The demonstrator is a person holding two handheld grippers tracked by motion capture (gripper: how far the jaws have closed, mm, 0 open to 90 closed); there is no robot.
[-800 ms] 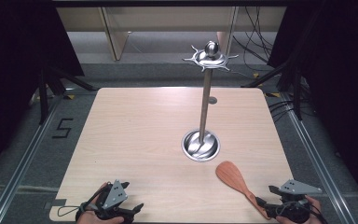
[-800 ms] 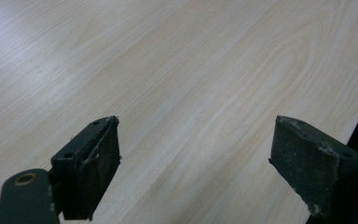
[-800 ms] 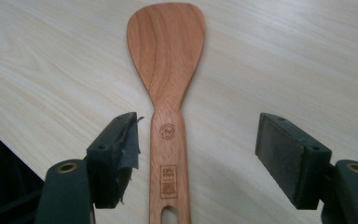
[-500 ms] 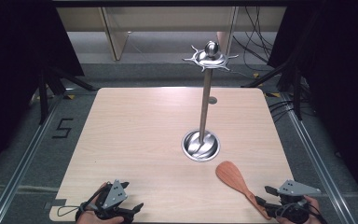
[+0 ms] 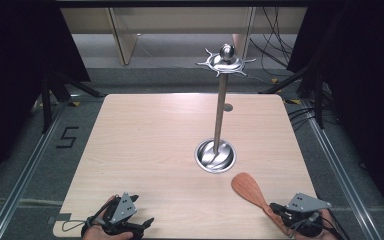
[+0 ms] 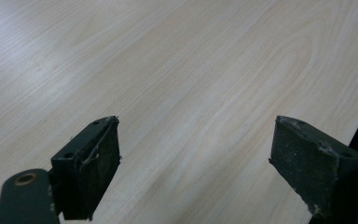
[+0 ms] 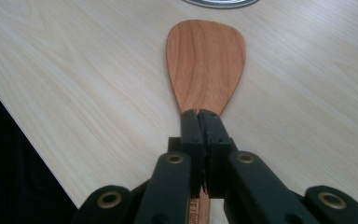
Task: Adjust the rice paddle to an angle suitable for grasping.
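Looking down from the high view, we count one wooden spatula, one metal stand and two tongs on the tabletop. Our left tongs rest at the near left edge, our right tongs at the near right, on the spatula's handle. From the left gripper view, our jaws stand wide apart over bare wood. From the right gripper view, our jaws are clamped on the spatula, which lies flat, blade toward the stand's base.
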